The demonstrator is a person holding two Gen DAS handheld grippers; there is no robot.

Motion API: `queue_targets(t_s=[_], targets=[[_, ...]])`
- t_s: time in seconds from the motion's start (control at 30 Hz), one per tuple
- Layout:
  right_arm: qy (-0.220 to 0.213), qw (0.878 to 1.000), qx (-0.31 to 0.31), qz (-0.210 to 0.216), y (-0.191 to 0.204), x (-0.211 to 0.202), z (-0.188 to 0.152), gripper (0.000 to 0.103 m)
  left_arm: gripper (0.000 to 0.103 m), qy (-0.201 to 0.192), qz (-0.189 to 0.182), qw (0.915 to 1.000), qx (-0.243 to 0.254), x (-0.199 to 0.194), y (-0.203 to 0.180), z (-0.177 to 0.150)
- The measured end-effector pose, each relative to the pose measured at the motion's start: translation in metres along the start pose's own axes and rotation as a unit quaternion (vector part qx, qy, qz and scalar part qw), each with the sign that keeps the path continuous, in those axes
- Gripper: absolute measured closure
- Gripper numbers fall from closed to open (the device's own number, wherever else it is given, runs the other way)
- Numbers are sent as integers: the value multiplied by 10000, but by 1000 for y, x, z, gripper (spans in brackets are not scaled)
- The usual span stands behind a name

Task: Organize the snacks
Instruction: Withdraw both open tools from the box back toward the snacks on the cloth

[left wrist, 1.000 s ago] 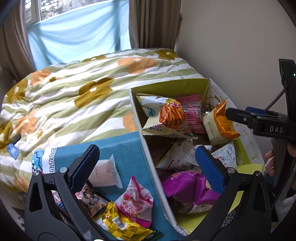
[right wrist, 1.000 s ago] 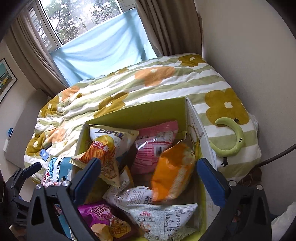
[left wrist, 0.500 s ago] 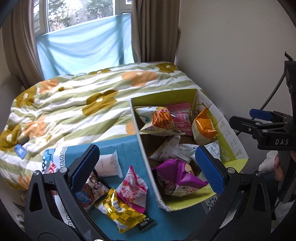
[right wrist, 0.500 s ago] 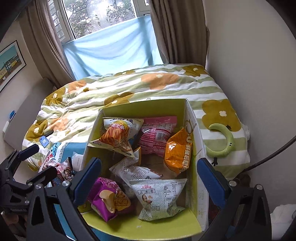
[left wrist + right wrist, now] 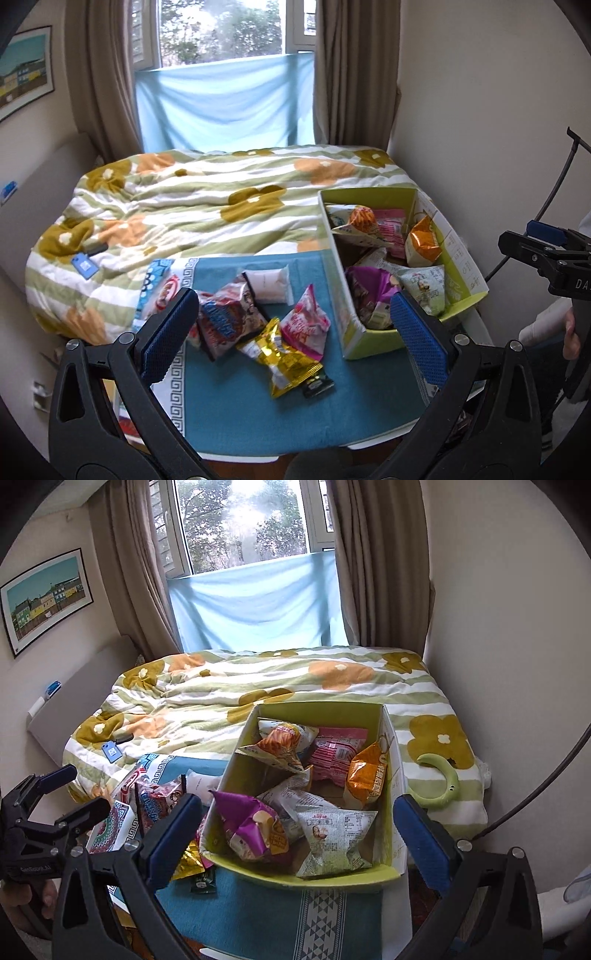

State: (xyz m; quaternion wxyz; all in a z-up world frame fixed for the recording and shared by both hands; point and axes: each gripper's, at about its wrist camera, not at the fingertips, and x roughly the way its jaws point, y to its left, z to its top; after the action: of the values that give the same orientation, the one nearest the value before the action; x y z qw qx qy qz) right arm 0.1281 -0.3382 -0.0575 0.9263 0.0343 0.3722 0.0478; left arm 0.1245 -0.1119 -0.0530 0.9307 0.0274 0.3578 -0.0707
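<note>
A yellow-green cardboard box [image 5: 388,875] [image 5: 369,343] stands on the teal cloth and holds several snack bags: an orange bag [image 5: 365,775], a purple bag [image 5: 251,827], a pale green bag [image 5: 332,838] and a pink one [image 5: 336,753]. Left of the box lie loose snacks: a gold packet [image 5: 284,360], a pink packet [image 5: 304,325], a white packet [image 5: 267,286] and red-blue bags [image 5: 225,321]. My left gripper [image 5: 293,336] is open, held back above the loose pile. My right gripper [image 5: 299,836] is open, held back above the box, empty.
A teal cloth [image 5: 258,413] covers the small table at the foot of a bed with a flowered quilt [image 5: 207,206]. A green curved toy [image 5: 443,786] lies on the quilt right of the box. Wall stands close on the right, window and curtains beyond.
Both grippers have pulled back and up from the box, so the whole table and bed now show. The orange bag, dropping from the right gripper a second ago, now rests in the box.
</note>
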Motion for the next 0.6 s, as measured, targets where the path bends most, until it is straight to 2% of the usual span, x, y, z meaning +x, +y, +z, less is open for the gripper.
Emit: queue_targets(t_s=[0.17, 0.33, 0.5, 0.6], targets=[[-137, 9996, -161, 200, 23, -14, -18, 0, 1, 64, 305, 9992, -258, -23, 35, -27], [-51, 9990, -125, 434, 49, -11, -35, 0, 1, 172, 363, 9978, -528, -26, 66, -53], [185, 9983, -178, 528, 85, 4, -55, 0, 1, 225, 244, 9982, -506, -14, 95, -64], [284, 9980, -172, 540, 107, 17, -65, 0, 1, 353, -45, 9991, -249, 6, 108, -60]])
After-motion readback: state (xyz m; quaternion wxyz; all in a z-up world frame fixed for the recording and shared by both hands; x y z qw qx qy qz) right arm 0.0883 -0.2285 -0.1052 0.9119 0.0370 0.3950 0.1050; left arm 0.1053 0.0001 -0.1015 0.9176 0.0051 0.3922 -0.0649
